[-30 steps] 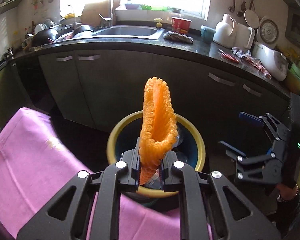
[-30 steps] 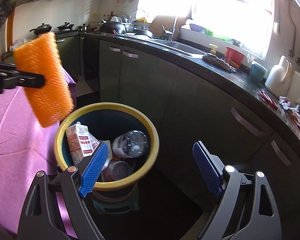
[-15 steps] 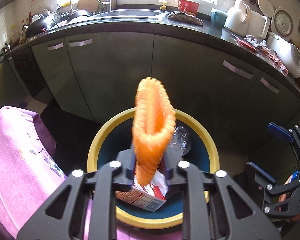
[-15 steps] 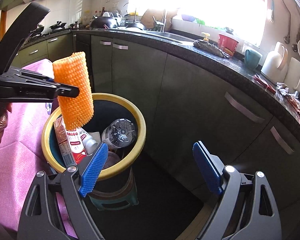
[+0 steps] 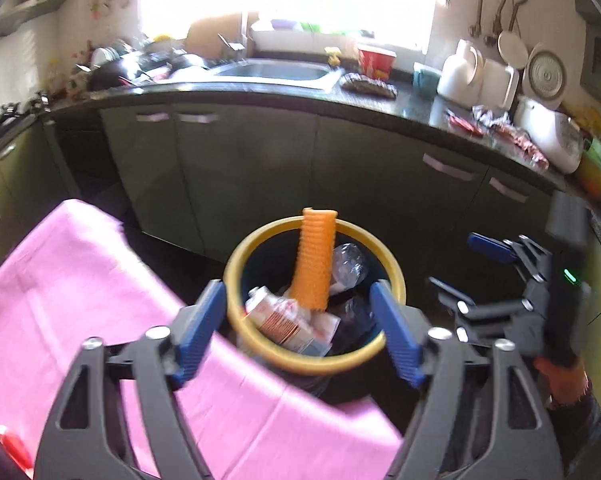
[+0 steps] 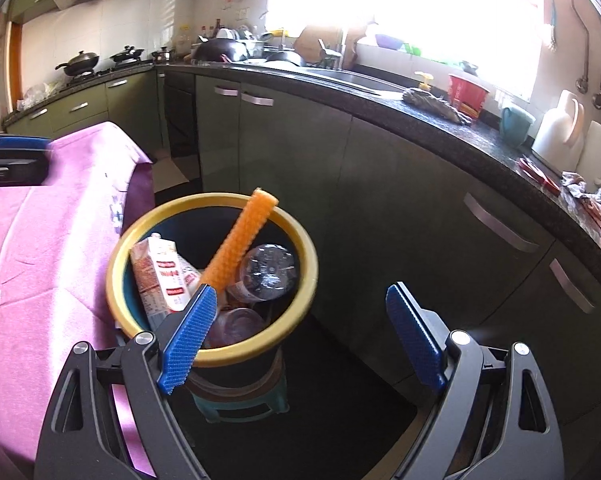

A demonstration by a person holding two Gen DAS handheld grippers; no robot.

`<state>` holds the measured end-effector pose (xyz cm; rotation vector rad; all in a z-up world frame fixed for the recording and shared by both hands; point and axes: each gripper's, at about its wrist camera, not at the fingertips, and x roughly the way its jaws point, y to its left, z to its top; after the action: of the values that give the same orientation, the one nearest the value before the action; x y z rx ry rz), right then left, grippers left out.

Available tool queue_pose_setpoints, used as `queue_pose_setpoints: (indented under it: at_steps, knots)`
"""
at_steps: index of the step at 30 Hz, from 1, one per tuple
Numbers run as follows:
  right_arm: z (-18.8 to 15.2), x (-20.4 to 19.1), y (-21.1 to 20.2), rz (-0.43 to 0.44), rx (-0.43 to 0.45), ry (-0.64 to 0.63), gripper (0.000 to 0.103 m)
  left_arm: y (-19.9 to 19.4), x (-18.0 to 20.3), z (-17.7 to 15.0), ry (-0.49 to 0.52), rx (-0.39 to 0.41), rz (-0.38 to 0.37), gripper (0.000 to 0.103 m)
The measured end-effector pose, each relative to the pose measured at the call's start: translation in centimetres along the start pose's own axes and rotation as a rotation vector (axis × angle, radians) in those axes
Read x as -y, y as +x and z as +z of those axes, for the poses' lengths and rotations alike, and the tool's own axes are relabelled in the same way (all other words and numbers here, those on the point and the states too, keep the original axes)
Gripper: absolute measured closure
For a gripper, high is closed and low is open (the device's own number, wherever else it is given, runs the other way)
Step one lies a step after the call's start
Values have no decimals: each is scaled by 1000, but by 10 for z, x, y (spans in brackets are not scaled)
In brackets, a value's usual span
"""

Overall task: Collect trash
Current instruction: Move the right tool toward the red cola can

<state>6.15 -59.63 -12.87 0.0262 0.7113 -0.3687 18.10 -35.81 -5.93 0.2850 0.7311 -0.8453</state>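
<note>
An orange foam net [image 5: 314, 258] leans inside the yellow-rimmed trash bin [image 5: 236, 258], its top resting on the far rim; it also shows in the right wrist view [image 6: 238, 238]. The bin [image 6: 300, 240] holds a milk carton [image 6: 160, 276], a clear plastic bottle [image 6: 268, 266] and a cup [image 6: 236, 326]. My left gripper [image 5: 296, 330] is open and empty, just above the bin's near rim. My right gripper [image 6: 300, 340] is open and empty, right of the bin, and appears in the left wrist view [image 5: 476, 276].
A table under a pink cloth [image 5: 60, 300] stands left of the bin. The bin sits on a small green stool [image 6: 240, 404]. Dark cabinets and a black counter [image 6: 440, 128] with a sink, cups and wrappers run behind. The floor is dark.
My left gripper opened and let go of the orange foam net, which dropped into the bin and leans on its rim. The left gripper pulled back toward the table.
</note>
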Motion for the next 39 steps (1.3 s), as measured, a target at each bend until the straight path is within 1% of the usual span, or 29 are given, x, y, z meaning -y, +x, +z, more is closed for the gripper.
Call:
queue_pose_setpoints:
  at_steps: [2,4,8,10,12,14,17,19,21,23,24,28,31,34,36,38,39]
  knots:
    - [2,-6,-1,32,4,-10,17,-32,-11,-19,-2,32,57,20]
    - [6,-13,-2,67,6,-20,17,-59,-25,-38,-26,54,107,14]
    - [20,-39,-4,170,9,-60,17,-113,-65,-83,-152,77,207,14]
    - [30,-61,-7,234,11,-106,17,-134,-83,-101,-213,80,241,14]
    - [40,-87,-11,278,11,-160,17,-157,-101,-122,-280,90,301,14]
    - [48,-121,-17,325,17,-225,14,-177,-117,-141,-329,94,359,14]
    - [58,-173,-26,409,14,-299,14,-208,-138,-169,-395,101,433,14]
    - [65,-207,-31,499,-9,-321,13,-228,-150,-188,-432,95,486,14]
    - [73,-245,-33,594,-61,-334,13,-246,-158,-205,-455,92,538,14]
    - [79,-281,-34,656,-120,-355,13,-260,-166,-216,-472,93,573,13]
    - [81,-299,-35,674,-151,-363,13,-266,-168,-221,-481,99,585,13]
    - [92,-368,-37,780,-304,-360,14,-284,-173,-235,-507,120,604,11]
    - [105,-411,-38,816,-408,-337,14,-290,-177,-245,-508,125,608,11]
    - [113,-445,-39,808,-487,-313,14,-295,-180,-256,-511,129,607,11]
    - [118,-466,-34,791,-572,-269,14,-298,-182,-264,-516,132,602,11]
    - [120,-484,-28,749,-634,-249,14,-302,-184,-272,-519,135,598,11]
    - [120,-493,-27,720,-642,-255,14,-304,-184,-276,-521,136,599,11]
